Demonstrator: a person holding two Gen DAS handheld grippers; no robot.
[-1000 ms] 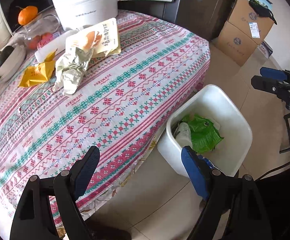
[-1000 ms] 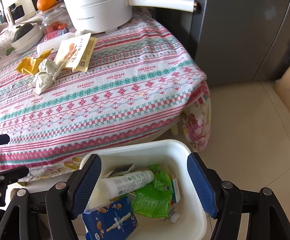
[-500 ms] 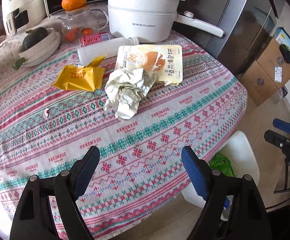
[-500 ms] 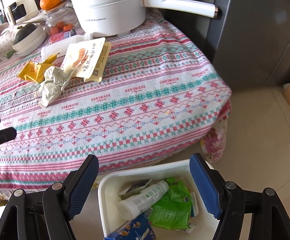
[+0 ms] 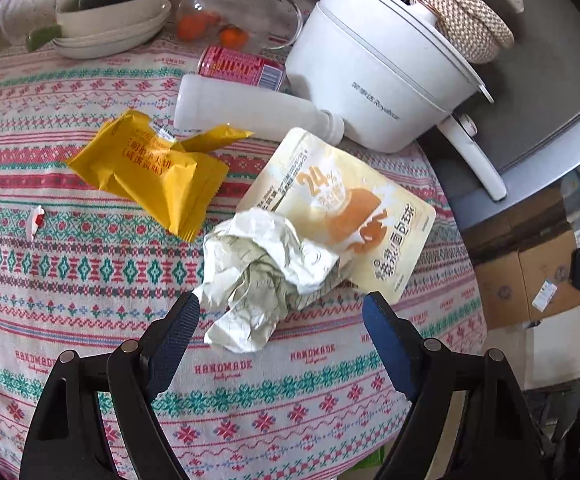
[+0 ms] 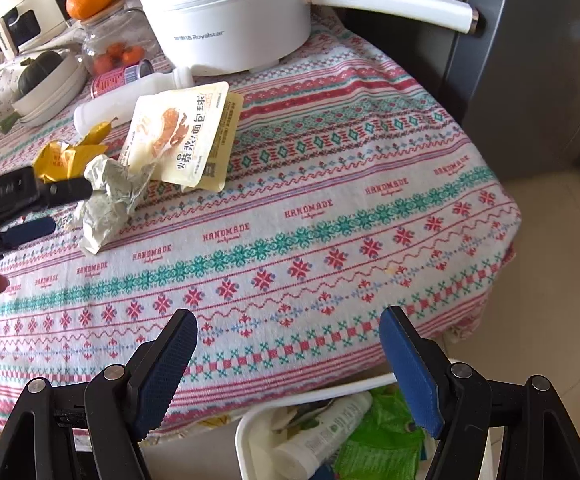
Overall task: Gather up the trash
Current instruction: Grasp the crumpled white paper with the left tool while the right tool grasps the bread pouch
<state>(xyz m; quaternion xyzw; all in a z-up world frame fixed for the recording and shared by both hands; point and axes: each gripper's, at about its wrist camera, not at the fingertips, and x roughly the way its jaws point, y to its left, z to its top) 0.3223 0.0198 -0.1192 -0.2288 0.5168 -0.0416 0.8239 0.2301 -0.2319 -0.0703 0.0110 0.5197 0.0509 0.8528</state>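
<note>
A round table under a patterned tablecloth [image 6: 329, 216] holds a large white cooking pot [image 5: 373, 80] at the back, and a white bin [image 6: 250, 436] with trash already inside sits on the floor below the near edge. Near the middle lies a cream snack pouch [image 5: 353, 216] beside a yellow wrapper [image 5: 154, 176]. A crumpled paper wad [image 5: 266, 276], likely light, soft and best pinched across its bulk, lies just ahead of the left gripper [image 5: 280, 312], jaws wide and empty; the right gripper [image 6: 288, 328], also spread and empty, hangs over bare cloth near the edge.
</note>
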